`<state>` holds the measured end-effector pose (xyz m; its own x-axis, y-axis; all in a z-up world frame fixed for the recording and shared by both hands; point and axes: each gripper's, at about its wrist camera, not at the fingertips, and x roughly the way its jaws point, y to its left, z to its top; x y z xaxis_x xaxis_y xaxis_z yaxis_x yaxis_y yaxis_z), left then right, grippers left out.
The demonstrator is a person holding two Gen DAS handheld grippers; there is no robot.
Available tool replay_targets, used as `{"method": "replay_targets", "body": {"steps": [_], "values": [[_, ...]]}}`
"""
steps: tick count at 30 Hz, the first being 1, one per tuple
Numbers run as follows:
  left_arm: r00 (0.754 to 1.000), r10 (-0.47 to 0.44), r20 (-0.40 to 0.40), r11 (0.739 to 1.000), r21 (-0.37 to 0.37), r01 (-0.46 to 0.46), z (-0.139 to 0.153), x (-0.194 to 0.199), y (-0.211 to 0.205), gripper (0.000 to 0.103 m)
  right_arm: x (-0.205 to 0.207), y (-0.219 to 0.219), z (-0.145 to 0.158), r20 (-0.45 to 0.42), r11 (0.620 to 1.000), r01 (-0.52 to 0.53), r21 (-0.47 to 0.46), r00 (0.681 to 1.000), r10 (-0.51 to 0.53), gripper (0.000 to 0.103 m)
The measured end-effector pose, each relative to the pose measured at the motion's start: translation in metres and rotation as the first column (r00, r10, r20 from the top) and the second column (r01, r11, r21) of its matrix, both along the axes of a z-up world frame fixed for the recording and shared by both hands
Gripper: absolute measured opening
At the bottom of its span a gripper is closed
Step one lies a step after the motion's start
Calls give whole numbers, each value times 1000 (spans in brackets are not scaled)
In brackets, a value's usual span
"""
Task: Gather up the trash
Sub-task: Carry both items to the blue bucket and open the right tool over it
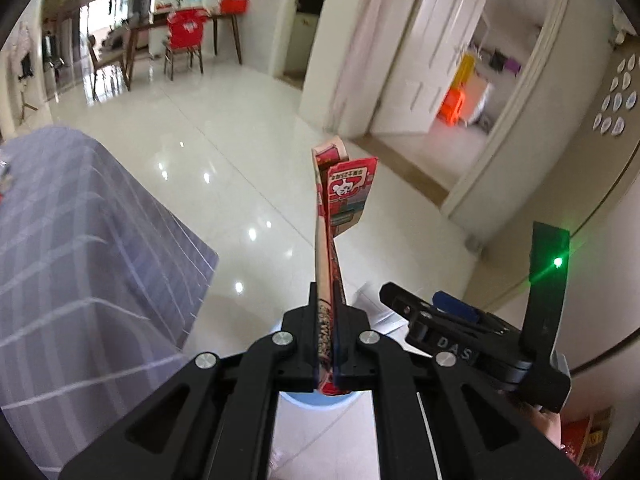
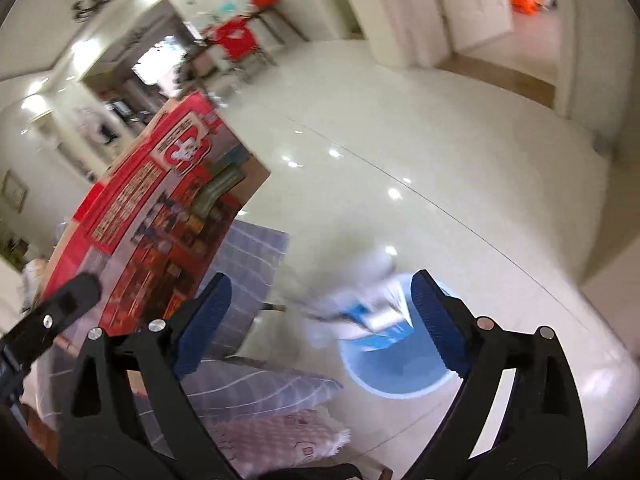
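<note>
Flattened red snack box [image 1: 344, 200] sticks up edge-on, pinched flat. Blue round bin [image 2: 396, 372] sits on the floor, blurry white and blue paper [image 2: 360, 308] over its rim.

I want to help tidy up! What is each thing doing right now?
left gripper: shut on the red box.
red box: flattened, held up.
right gripper: open, nothing held.
white and blue trash: blurred, above the bin.
blue bin: on the floor, open.
</note>
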<state>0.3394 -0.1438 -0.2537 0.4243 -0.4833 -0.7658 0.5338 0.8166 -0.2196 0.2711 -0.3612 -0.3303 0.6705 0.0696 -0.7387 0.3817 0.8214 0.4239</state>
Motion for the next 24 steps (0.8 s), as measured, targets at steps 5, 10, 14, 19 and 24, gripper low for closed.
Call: {"method": "replay_targets", "body": {"steps": [5,10,14,19,24], "values": [[998,-31,-54,999,22,32,-27,4,-17,4,-16,-11,-6,-1,1000,24,-11,1000,-24,90],[994,-43,-104,998,38,47,-48,5,-23,4,-39,9,8,22,998,57,-17,998,-56,90],[988,-40,-152,996,67,51,-63,0,-28,4,-45,10,4,20,997,64,-44,998,-63,90],[980,-50,-194,995,73,65,-71,-1,-38,5,-57,9,7,35,995,93,-46,995,-91,90],[974,-60,-217,998,24,66,-73,8,-44,51,-70,4,16,71,990,137,-29,988,-134,90]]}}
